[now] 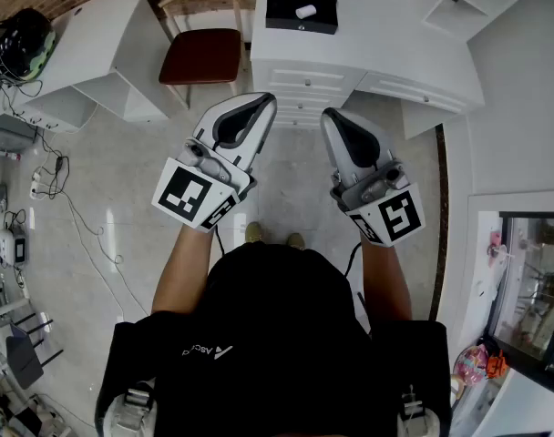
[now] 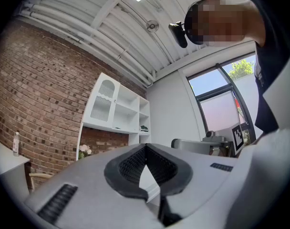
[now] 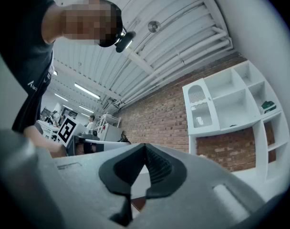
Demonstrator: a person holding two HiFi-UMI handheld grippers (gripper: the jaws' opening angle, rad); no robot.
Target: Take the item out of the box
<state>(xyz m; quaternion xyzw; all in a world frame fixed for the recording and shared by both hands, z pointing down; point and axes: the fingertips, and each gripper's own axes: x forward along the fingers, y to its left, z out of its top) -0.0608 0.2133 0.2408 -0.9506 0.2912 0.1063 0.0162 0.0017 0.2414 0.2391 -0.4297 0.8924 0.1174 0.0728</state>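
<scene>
A black open box sits on the white desk at the top of the head view, with a small white cylinder lying inside it. Both grippers are held up in front of the person's chest, well short of the desk. My left gripper is shut with nothing in it, and its tip points toward the desk drawers. My right gripper is shut and empty too. In the left gripper view the left gripper has its jaws meeting at the tip; the right gripper looks the same in its own view.
A chair with a brown seat stands left of the desk, between it and a second white table. White drawers face me below the desktop. A white shelf unit is at the right. Cables lie on the floor at left.
</scene>
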